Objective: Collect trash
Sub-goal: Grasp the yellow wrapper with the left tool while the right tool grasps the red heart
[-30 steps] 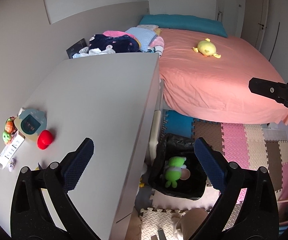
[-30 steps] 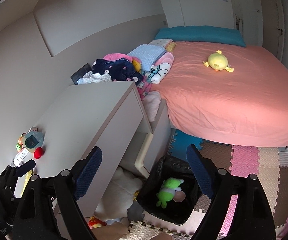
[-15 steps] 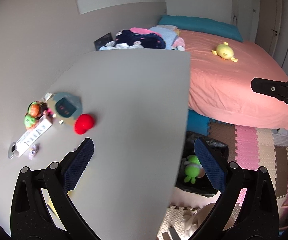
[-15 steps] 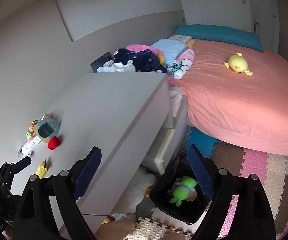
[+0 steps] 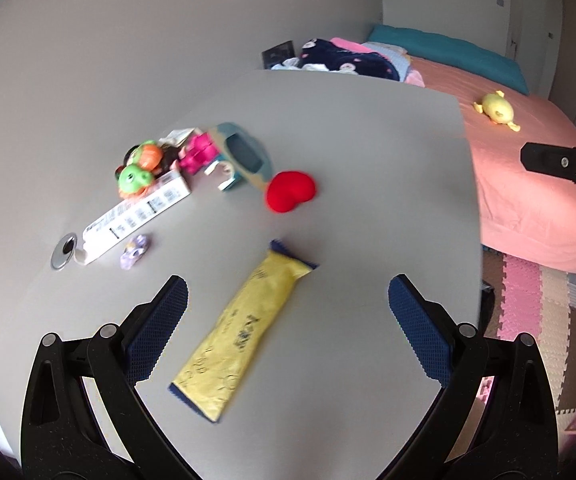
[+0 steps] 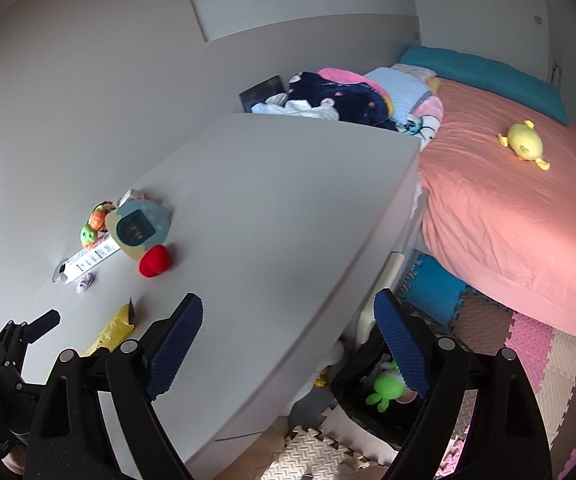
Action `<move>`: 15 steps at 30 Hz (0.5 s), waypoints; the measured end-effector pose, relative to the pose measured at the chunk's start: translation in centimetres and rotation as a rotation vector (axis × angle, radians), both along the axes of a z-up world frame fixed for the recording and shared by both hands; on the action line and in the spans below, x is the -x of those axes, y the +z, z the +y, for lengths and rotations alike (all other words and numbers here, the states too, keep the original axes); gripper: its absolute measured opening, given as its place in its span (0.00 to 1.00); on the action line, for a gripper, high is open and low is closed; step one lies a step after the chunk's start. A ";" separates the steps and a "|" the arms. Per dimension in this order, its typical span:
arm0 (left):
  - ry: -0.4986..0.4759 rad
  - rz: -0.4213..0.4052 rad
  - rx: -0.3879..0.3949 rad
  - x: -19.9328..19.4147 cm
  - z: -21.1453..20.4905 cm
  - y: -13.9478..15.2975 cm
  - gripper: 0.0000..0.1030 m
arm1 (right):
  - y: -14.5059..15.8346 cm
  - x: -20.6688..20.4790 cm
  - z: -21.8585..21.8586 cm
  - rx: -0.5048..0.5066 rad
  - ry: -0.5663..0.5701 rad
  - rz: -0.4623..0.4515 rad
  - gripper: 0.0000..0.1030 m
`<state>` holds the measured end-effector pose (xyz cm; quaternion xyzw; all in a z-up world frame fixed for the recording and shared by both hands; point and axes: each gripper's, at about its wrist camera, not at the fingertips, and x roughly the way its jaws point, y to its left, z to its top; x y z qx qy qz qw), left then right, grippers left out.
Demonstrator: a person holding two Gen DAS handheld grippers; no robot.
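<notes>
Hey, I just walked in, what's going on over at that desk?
Someone with a gripper in each hand is collecting trash. The left gripper is open above a yellow wrapper lying flat on the grey desk, not yet touching it. The right gripper is open and empty at the desk's edge, over a black bin on the floor that holds a green plush toy.

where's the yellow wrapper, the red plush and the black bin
yellow wrapper (image 5: pixel 243 330), left wrist view, middle of its flat yellow face
red plush (image 5: pixel 290 191), left wrist view, centre of the red body
black bin (image 6: pixel 346 380), right wrist view, its dark left wall beside the desk
</notes>
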<state>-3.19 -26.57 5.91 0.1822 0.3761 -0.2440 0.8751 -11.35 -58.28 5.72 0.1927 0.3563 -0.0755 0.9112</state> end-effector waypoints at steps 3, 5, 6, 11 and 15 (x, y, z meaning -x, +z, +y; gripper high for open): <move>0.009 0.002 -0.014 -0.9 1.1 -1.0 0.94 | -0.1 -1.4 1.8 0.000 0.029 0.009 0.85; 0.012 0.003 -0.024 -1.4 1.6 -1.7 0.94 | -0.3 -2.4 2.9 -0.002 0.052 0.015 0.85; 0.007 0.000 -0.023 -1.5 1.8 -2.0 0.93 | -0.4 -3.0 3.5 -0.007 0.065 0.020 0.85; 0.003 0.049 -0.049 -2.6 2.1 -3.5 0.69 | -1.0 -6.0 6.2 -0.036 0.127 0.049 0.85; 0.000 0.090 -0.060 -3.3 2.4 -4.4 0.46 | -1.4 -8.5 8.2 -0.073 0.177 0.070 0.85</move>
